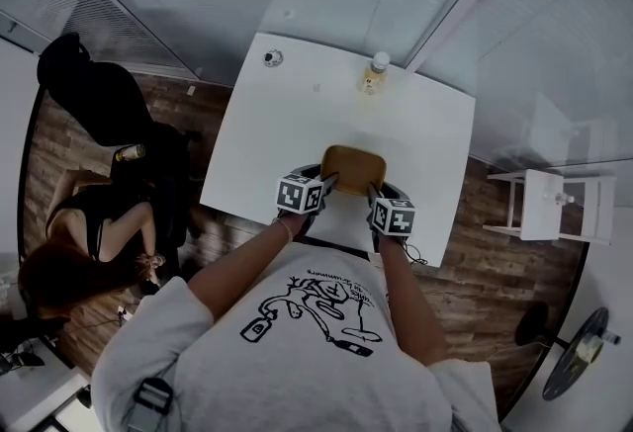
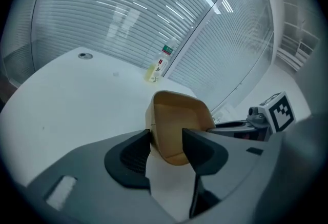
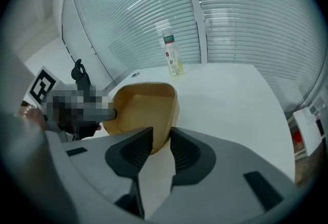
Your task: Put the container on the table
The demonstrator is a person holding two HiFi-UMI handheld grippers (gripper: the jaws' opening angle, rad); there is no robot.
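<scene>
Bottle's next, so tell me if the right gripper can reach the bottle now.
Probably not: the right gripper is shut on the tan container; the table toward the bottle looks bare.

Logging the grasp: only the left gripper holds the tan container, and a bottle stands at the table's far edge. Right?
No: the right gripper holds the container too, clamped on its wall, as the right gripper view shows. The left gripper, bottle and table are as stated.

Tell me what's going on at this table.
A person grips a tan container from both sides, the left gripper and the right gripper each clamped on one wall. It is low at the near edge of the white table; whether it has touched down is unclear. A bottle stands at the far edge.
</scene>
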